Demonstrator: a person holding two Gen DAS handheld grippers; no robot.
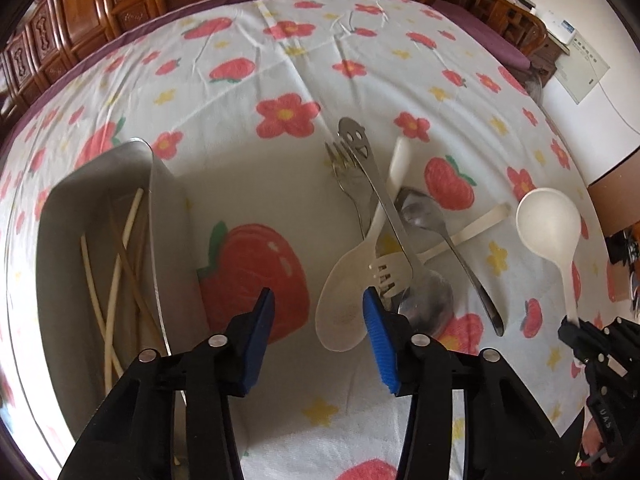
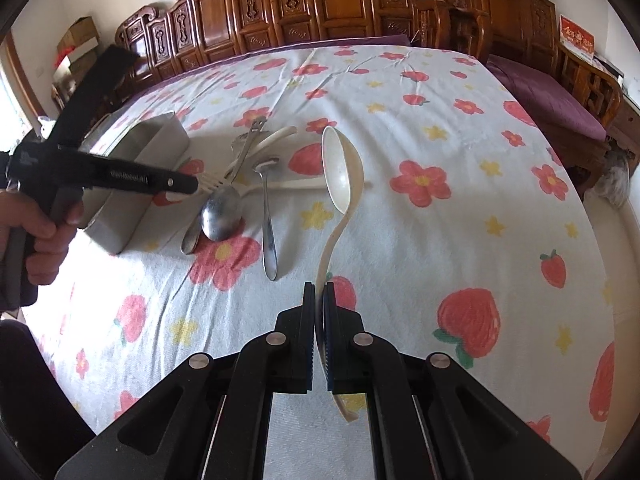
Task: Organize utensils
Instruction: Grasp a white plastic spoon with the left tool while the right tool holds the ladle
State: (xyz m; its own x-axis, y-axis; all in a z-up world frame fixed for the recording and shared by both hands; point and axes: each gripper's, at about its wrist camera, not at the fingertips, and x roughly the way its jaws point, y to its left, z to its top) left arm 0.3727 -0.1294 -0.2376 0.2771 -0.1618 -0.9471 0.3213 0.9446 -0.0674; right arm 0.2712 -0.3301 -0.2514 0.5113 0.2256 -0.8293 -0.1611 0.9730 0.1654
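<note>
Left gripper: jaws partly open with nothing between the blue pads, hanging over the near end of the utensil pile.
Right gripper: closed on the thin handle of a white ladle, bowl raised clear of the cloth.
Utensil pile: centre of the flowered tablecloth; a white rice paddle lies nearest the left pads, crossed by a white plastic fork, a smiley-faced steel spoon, a metal fork and a second steel spoon.
Metal tray: left of the pile, already holding chopsticks.
Handling: the plastic pieces look light and slightly flexible, the steel ones stiff and slippery; best taken across a handle, since the pieces overlap and could drag one another.
Left wrist view only: the inside of the tray and its chopsticks.
Right wrist view only: the person's hand on the left tool, and the pinch on the ladle handle.
</note>
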